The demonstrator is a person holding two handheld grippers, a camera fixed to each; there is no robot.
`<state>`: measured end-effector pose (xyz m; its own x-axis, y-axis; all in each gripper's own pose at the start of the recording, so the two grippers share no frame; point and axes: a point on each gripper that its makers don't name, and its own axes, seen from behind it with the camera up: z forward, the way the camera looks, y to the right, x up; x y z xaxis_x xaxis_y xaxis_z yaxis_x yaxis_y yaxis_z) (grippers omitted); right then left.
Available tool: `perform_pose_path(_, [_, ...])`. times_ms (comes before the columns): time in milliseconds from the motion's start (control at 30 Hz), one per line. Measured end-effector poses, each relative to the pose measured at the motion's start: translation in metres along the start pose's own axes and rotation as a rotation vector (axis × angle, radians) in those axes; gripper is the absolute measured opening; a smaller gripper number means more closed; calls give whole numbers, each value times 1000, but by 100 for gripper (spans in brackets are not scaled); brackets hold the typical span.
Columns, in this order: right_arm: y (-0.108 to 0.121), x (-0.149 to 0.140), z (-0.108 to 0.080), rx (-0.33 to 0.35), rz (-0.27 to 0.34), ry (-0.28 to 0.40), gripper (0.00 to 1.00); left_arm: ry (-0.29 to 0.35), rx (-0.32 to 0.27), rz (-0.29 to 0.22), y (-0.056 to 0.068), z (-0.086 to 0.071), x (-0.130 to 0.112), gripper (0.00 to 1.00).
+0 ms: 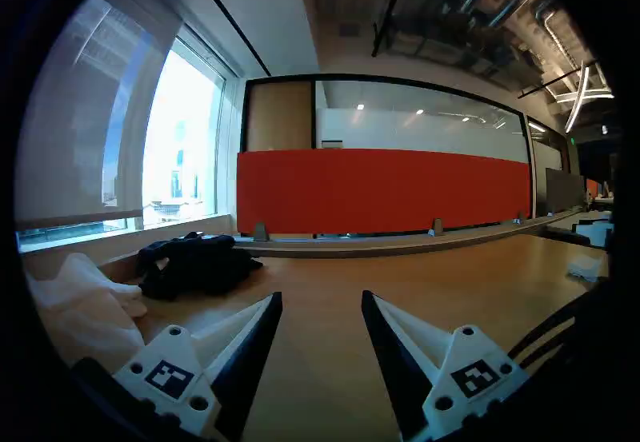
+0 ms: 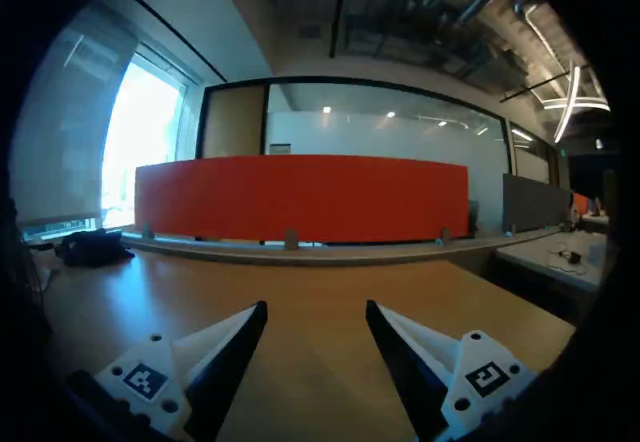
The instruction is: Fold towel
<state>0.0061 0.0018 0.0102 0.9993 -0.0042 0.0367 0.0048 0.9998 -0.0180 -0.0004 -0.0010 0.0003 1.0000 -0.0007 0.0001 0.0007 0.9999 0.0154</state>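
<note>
No folds yet, lol. Holding left gripper (image 1: pixel 320 296) and right gripper (image 2: pixel 316 304) spread, empty, over the desk (image 1: pixel 344 274); crumpled white cloth (image 1: pixel 80 310) at the desk's left edge.

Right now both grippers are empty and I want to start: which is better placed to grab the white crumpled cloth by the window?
Left, likely. The white crumpled cloth lies just beside the open left gripper, at its left; the open right gripper faces light wooden desk ahead.

We see a wooden counter (image 1: pixel 336 322); a black cloth heap (image 1: pixel 192 264) and a white crumpled bundle (image 1: pixel 84 310) lie at its far-left corner.
</note>
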Motion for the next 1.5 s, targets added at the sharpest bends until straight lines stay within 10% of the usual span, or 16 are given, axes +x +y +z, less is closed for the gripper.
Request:
perform_pose_path(1033, [5, -9, -5, -13, 0, 34, 96, 0, 0, 0, 0, 1, 0, 73])
perform_pose_path(1167, [4, -8, -6, -11, 1, 36, 96, 0, 0, 0, 1, 0, 0, 100])
perform_pose_path(1500, [4, -9, -5, -10, 4, 36, 96, 0, 0, 0, 0, 0, 0, 100])
